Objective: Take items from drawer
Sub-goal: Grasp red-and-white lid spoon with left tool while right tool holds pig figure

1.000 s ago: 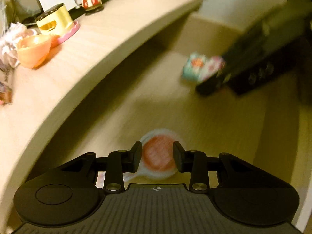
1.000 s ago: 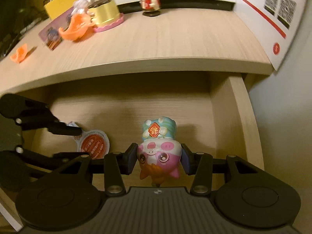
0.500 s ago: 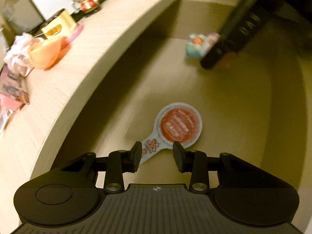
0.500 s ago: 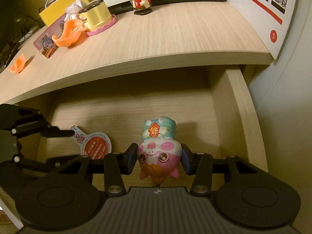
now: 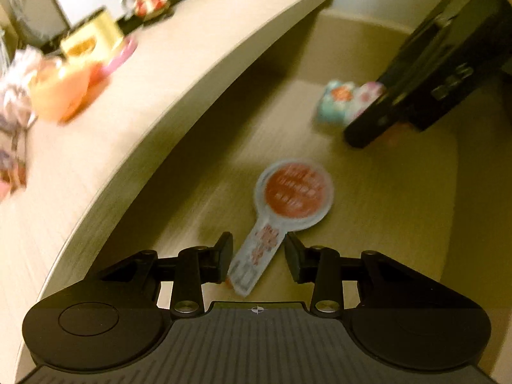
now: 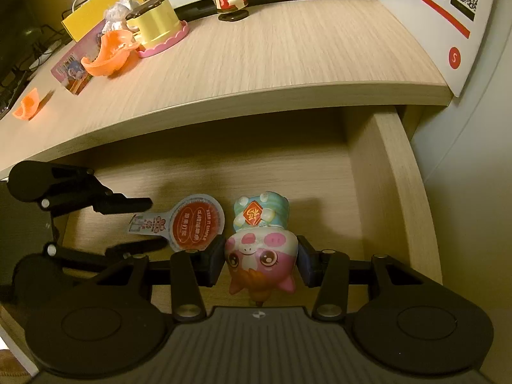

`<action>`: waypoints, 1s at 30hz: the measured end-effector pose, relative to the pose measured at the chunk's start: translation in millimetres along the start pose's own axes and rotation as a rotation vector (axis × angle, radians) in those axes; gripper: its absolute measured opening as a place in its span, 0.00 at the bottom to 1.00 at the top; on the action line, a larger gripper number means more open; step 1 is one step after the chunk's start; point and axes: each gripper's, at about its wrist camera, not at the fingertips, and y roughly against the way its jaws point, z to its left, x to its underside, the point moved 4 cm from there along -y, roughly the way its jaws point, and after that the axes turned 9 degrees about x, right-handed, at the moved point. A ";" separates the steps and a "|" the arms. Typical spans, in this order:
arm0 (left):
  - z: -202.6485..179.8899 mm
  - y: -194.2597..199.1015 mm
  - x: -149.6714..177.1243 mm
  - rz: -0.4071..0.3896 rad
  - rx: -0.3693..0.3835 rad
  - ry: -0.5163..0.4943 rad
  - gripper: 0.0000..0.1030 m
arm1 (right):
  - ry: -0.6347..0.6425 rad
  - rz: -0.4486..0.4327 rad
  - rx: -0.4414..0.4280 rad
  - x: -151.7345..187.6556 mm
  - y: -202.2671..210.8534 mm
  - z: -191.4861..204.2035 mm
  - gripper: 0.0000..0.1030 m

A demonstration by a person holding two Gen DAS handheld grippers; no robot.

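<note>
While tilted steeply down, right claw (image 6: pixel 260 264) gripping pig toy (image 6: pixel 260 249)

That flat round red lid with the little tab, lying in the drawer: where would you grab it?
By the narrow tab, coming from above at its near end. The foil lid lies flat, so the wide disc offers nothing to pinch; the open left gripper already straddles the tab.
</note>
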 end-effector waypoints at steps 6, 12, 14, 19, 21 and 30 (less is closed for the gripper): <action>0.2 -1.1 -3.4 0.023 0.104 0.037 0.40 | -0.005 0.004 -0.006 1.2 1.4 0.2 0.45; -20.8 -1.5 -7.6 0.022 0.078 0.041 0.40 | -0.007 0.004 -0.006 -2.5 6.8 -1.3 0.45; -18.6 -4.3 -12.9 0.003 0.080 0.079 0.40 | -0.005 0.005 -0.005 -2.6 6.0 -1.4 0.45; -21.0 -6.9 -22.1 -0.007 0.106 0.107 0.34 | 0.003 0.005 0.006 -2.3 7.7 0.5 0.45; -23.8 -8.0 -20.6 0.001 0.118 0.161 0.26 | 0.004 0.005 0.010 -4.6 6.1 1.7 0.45; -31.2 43.9 4.2 0.014 0.136 0.197 0.26 | 0.099 -0.008 0.084 8.3 27.9 17.6 0.44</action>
